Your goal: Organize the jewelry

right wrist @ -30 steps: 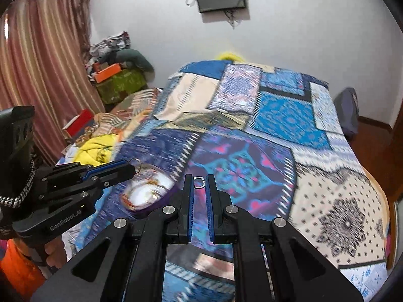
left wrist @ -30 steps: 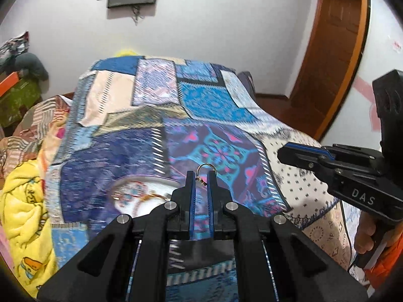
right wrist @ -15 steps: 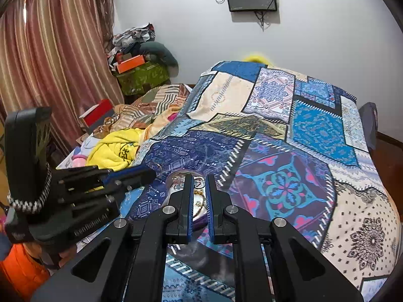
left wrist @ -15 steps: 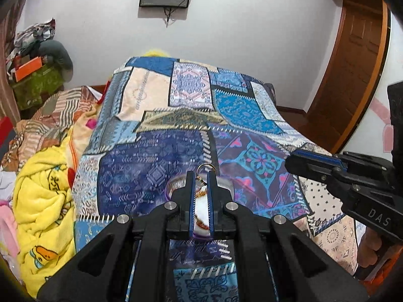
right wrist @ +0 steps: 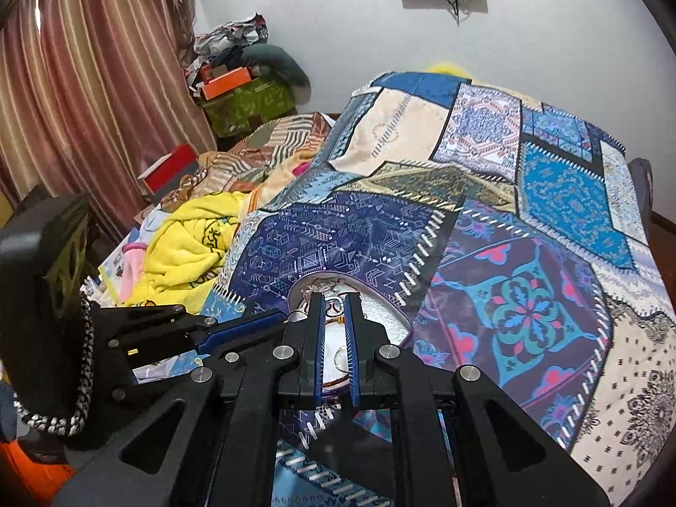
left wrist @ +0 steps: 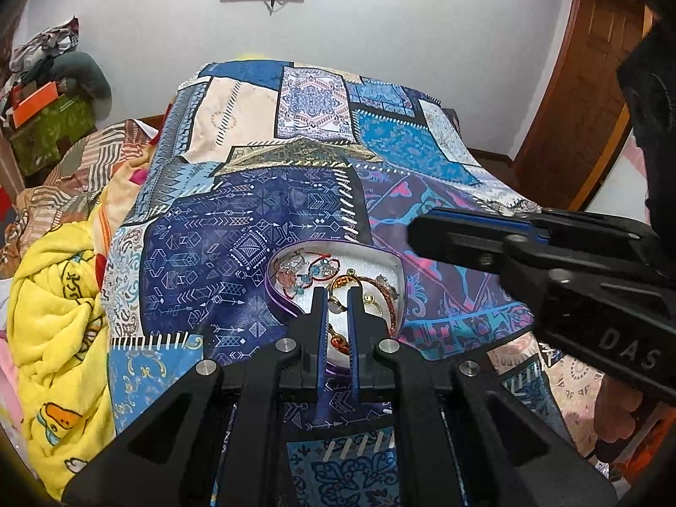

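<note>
Both grippers now sit over the jewelry tray (left wrist: 393, 262), which lies on the patchwork bedspread (left wrist: 262, 228) at the near end of the bed; a second ago the tray was off to the left and blurred. Left gripper (left wrist: 337, 295): jaws slightly apart, nothing clamped; the ring seen at its tips earlier is gone. Gold ring (left wrist: 344, 283), red cord bracelet (left wrist: 312, 272) and braided bracelet (left wrist: 386, 295) rest inside the tray. Right gripper (right wrist: 333, 302): jaws slightly apart, empty, above the tray. Yellow blanket (left wrist: 55, 304) far left.
</note>
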{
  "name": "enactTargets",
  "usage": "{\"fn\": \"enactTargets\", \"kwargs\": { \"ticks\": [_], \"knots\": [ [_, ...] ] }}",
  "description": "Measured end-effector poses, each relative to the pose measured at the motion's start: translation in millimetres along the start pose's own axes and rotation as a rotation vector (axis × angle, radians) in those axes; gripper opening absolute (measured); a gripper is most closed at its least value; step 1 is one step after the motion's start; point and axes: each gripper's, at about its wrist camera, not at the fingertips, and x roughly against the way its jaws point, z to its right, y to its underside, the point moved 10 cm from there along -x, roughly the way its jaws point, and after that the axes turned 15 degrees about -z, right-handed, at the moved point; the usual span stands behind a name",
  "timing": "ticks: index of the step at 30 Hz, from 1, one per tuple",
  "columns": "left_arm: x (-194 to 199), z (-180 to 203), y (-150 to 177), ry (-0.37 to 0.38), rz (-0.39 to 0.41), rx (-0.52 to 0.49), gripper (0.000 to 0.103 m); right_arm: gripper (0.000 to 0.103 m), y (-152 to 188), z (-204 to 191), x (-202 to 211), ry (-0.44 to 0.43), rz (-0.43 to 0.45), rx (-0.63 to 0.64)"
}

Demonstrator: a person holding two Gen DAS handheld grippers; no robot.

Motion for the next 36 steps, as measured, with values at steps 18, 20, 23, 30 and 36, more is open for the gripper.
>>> {"fn": "enactTargets", "kwargs": {
  "ticks": [18,20,23,30,36],
  "knots": [
    [-14,-6,-4,0.008,-0.017,-0.003,0.007,0.01,2,8,-22,-0.072,-0.07,-0.041],
    [-16,-6,-4,0.009,-0.023,0.0,0.008,0.015,2,10,-19,-0.07,-0.064,-0.048],
    [-16,-7,-4,0.011,-0.025,0.007,0.012,0.022,0,13,-9,-0.063,-0.045,-0.058],
    [5,-6,-9,-0.008,0.02,0.002,0.037,0.022,-6,14,35,-0.025,0.051,-0.067],
    [48,-8,-19,-0.016,0.097,0.027,0.037,0.022,-11,-2,103,0.033,0.204,-0.038]
  ]
}}
